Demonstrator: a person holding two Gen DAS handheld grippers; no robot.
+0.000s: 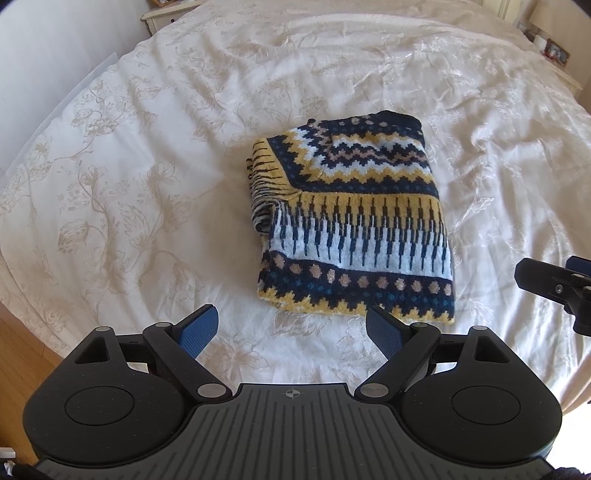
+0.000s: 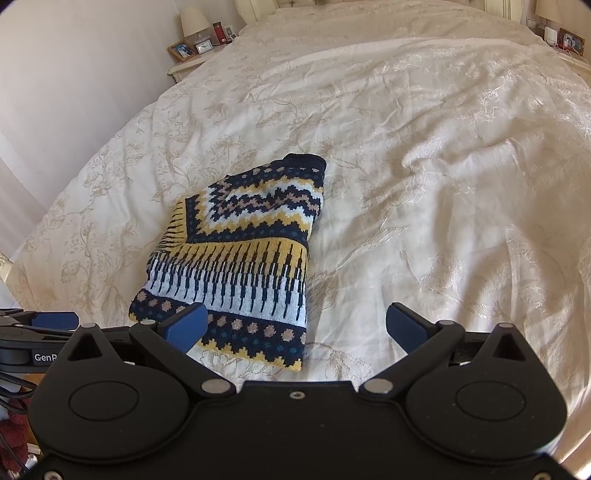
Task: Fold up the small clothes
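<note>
Your left gripper point(image 1: 291, 332) hovers with its fingers spread wide and empty, the folded knit sweater point(image 1: 351, 221) lying just ahead on the bedspread point(image 1: 147, 166). Your right gripper point(image 2: 295, 326), equally wide and empty, sees the sweater ahead to its left; only its view shows the nightstand point(image 2: 192, 61) with a lamp point(image 2: 194, 22).

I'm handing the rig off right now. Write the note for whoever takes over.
Left gripper: open, empty, just short of the sweater's near edge.
Right gripper: open, empty, near the sweater's near right corner.
Sweater: folded into a compact rectangle on the bedspread, nothing gripping it.
Done: the fold looks complete.
Left: tidy the bunched left edge if wanted; no other clothes in view.
</note>
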